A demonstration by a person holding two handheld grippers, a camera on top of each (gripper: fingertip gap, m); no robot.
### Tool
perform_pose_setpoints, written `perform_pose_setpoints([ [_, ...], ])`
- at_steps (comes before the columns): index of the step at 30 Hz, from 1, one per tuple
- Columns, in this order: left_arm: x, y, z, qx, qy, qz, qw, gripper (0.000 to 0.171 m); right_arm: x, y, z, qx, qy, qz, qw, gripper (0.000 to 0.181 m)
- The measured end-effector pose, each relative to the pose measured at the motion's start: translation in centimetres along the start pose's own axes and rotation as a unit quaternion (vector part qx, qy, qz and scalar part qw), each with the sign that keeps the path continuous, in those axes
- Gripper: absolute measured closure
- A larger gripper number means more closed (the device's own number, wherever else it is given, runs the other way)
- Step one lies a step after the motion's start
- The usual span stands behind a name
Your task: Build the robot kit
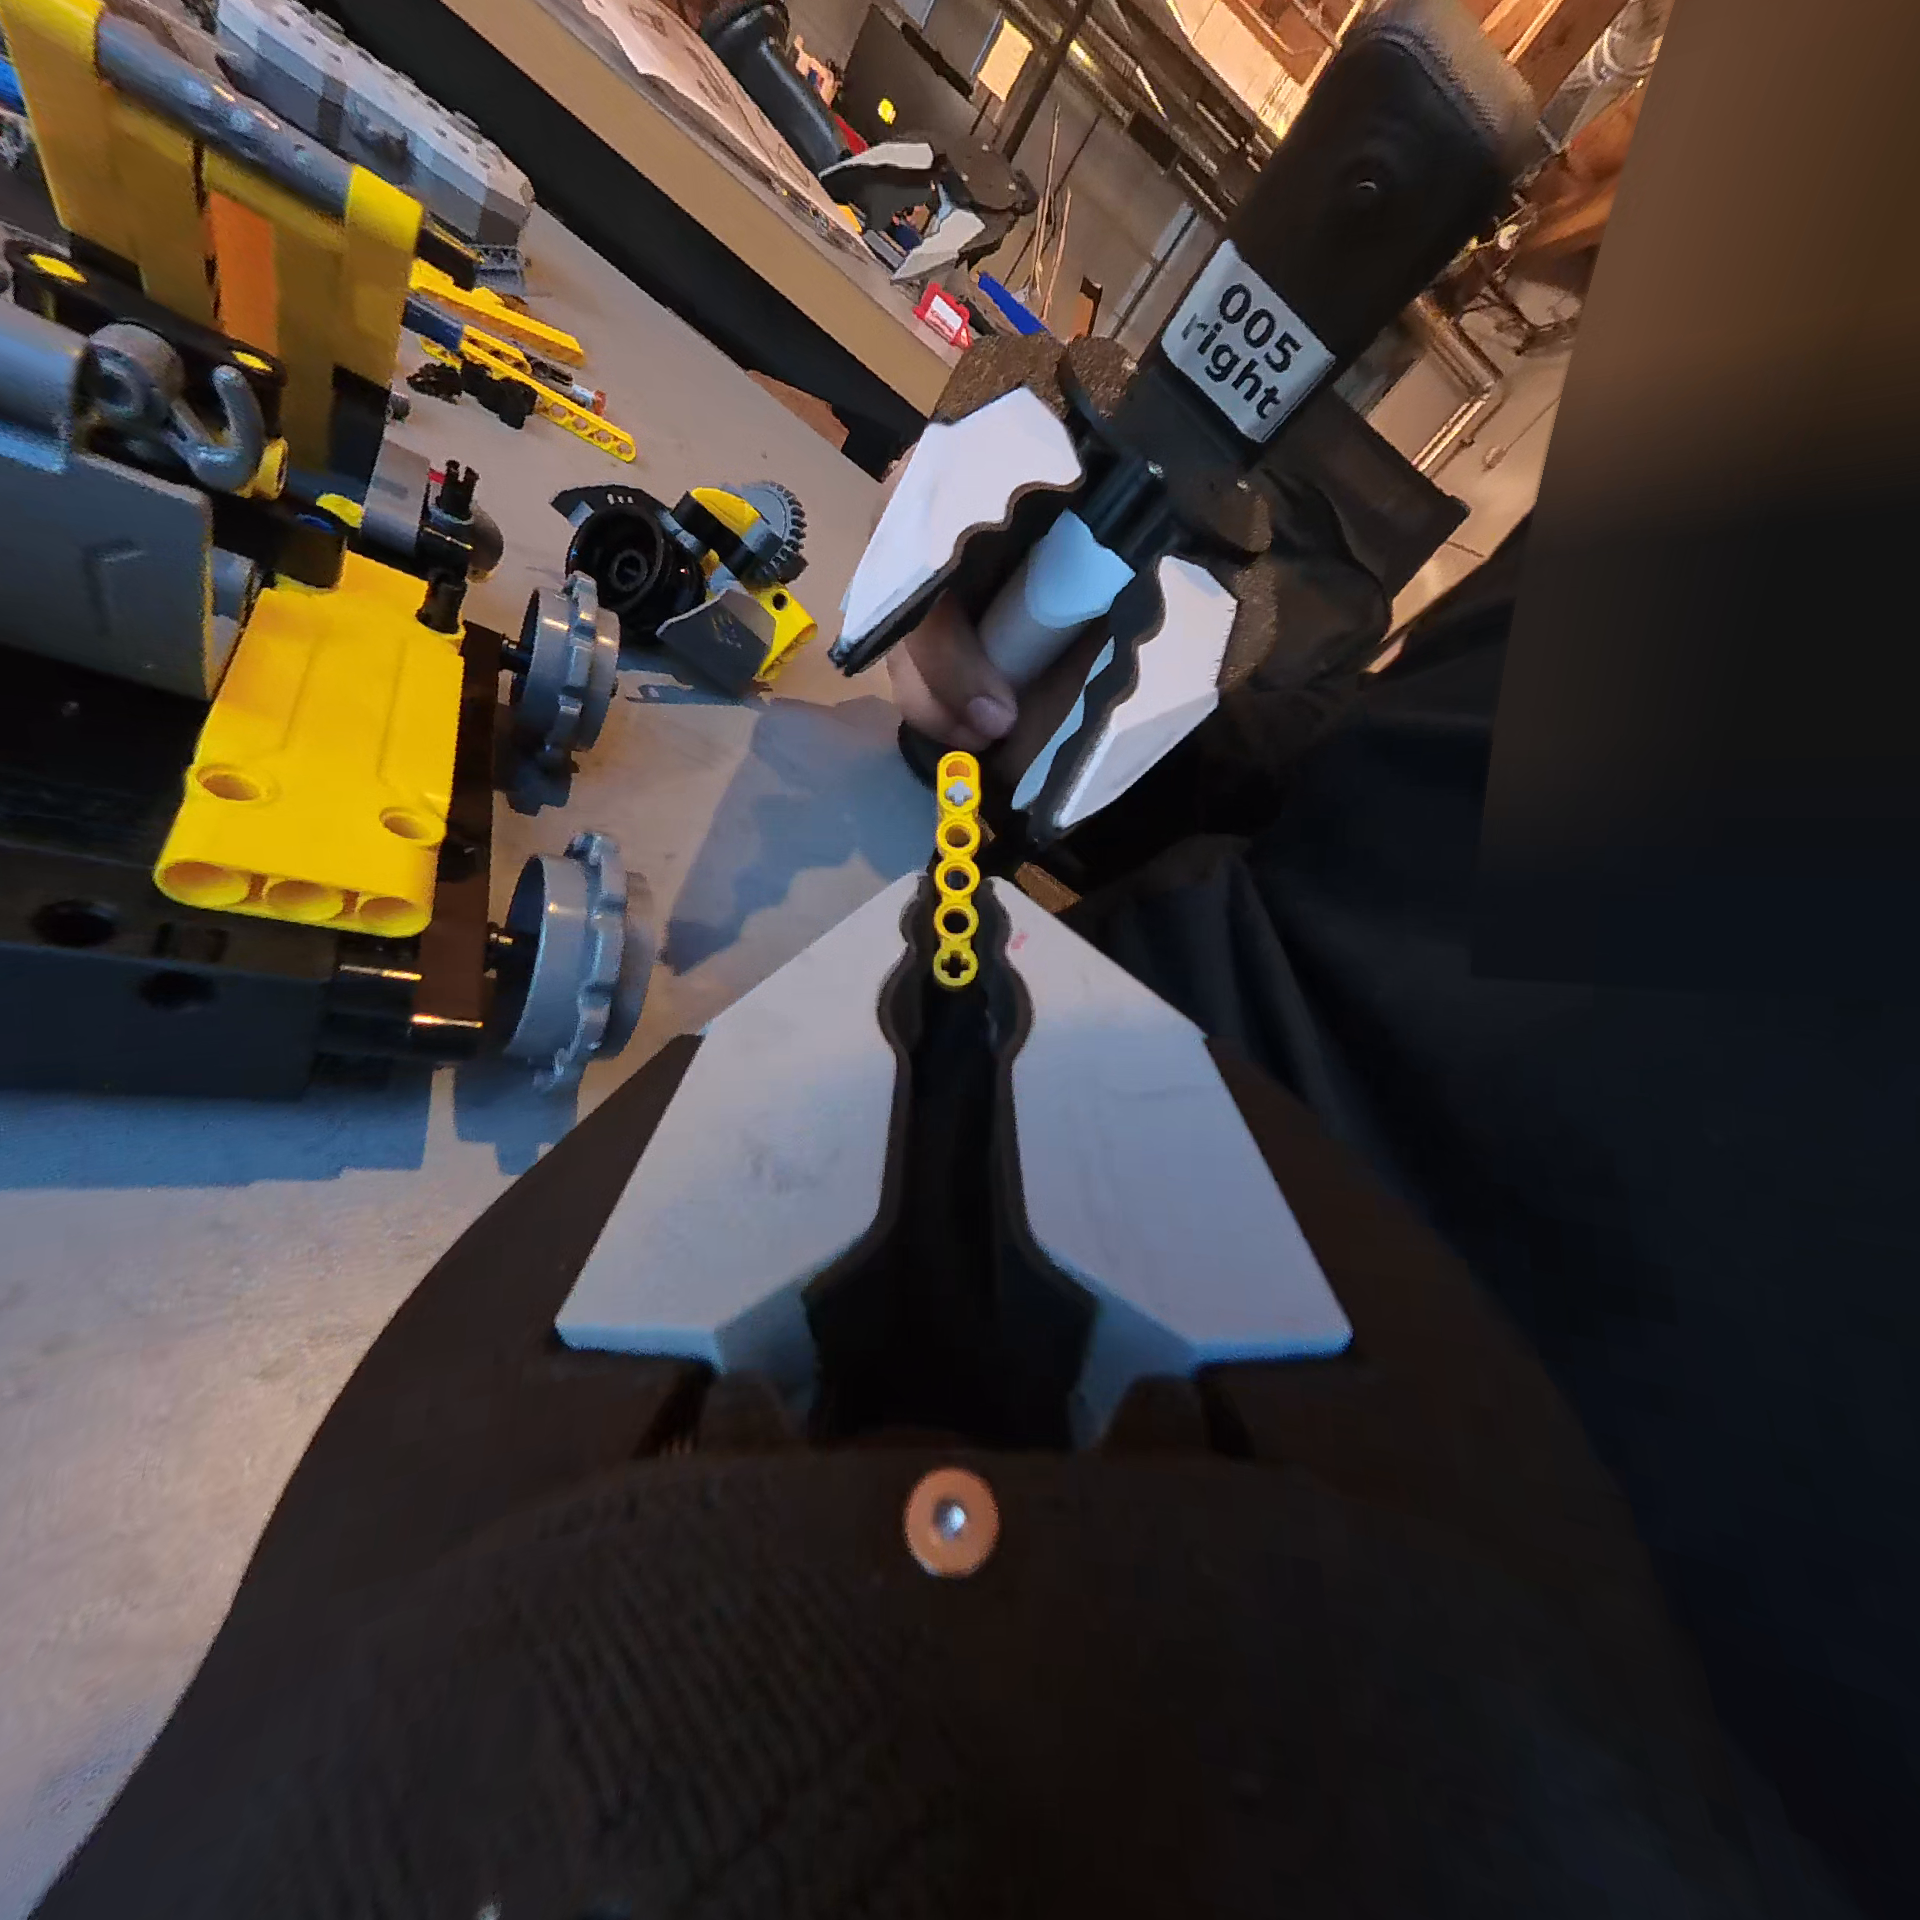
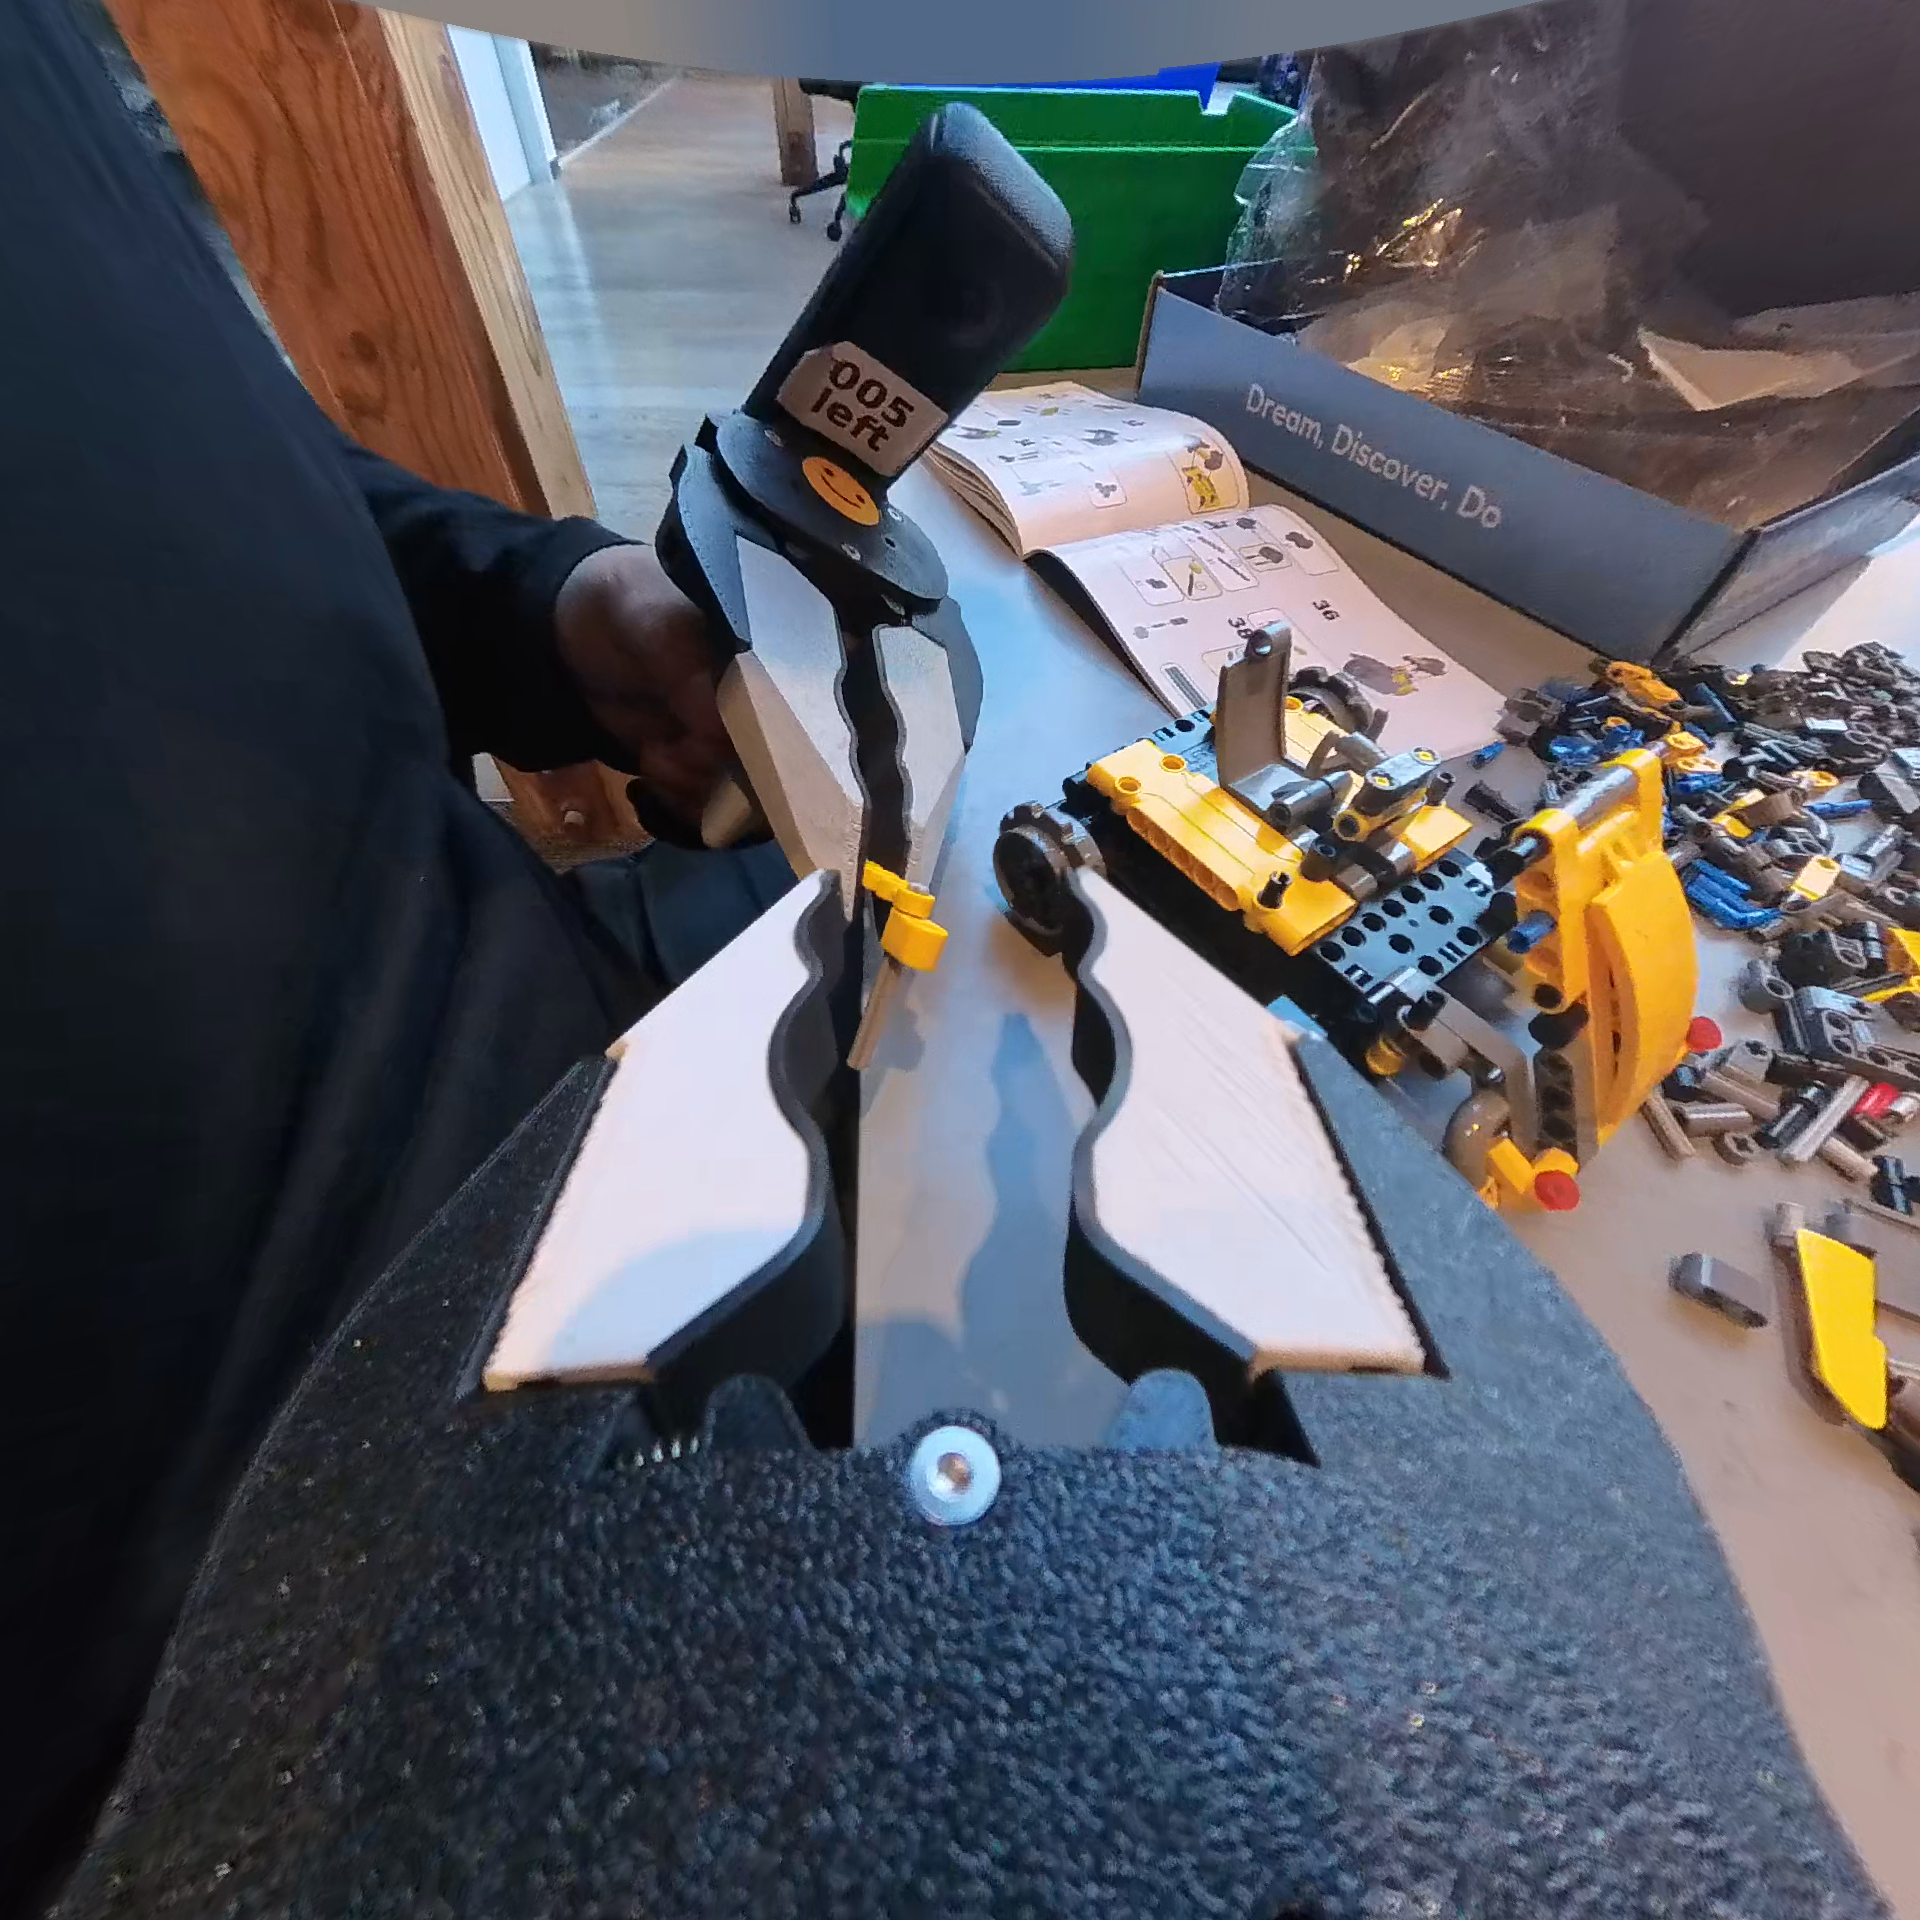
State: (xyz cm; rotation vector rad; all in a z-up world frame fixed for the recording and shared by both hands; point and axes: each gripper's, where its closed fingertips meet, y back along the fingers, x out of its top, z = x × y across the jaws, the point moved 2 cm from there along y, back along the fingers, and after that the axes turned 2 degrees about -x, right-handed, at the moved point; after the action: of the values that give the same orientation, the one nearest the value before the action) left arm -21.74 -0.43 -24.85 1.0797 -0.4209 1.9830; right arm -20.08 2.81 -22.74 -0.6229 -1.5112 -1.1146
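My left gripper [image 1: 958, 902] is shut on a short yellow beam with holes [image 1: 956, 831], which sticks out past its tips. A light grey axle sits in the beam's second hole and hangs below the beam in the right wrist view [image 2: 873, 1008]. My right gripper [image 2: 951, 904] is open and empty, with its jaws on either side of the beam [image 2: 909, 925] and axle. It shows just beyond the beam in the left wrist view [image 1: 945, 727], held by a hand. The left gripper [image 2: 881, 868] shows in the right wrist view, over the table's near edge.
A part-built yellow, black and grey toy vehicle [image 2: 1351, 894] stands on the grey table [image 2: 997, 665], close to the right of my grippers. Loose parts [image 2: 1766, 790] lie at the right. An open instruction booklet [image 2: 1143, 520], a dark box [image 2: 1455, 488] and a green bin [image 2: 1091, 187] lie behind. My two grippers' fingertips are within a few centimetres of each other.
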Motion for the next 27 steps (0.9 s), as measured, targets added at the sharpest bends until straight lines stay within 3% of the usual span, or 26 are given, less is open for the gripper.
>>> perform_pose_setpoints([
  [27, 0.06, 0.14, -0.08, -0.018, 0.035, 0.007, 0.999, 0.167, 0.74, -0.02, 0.66, 0.007, -0.004, 0.028, 1.0, 0.14],
])
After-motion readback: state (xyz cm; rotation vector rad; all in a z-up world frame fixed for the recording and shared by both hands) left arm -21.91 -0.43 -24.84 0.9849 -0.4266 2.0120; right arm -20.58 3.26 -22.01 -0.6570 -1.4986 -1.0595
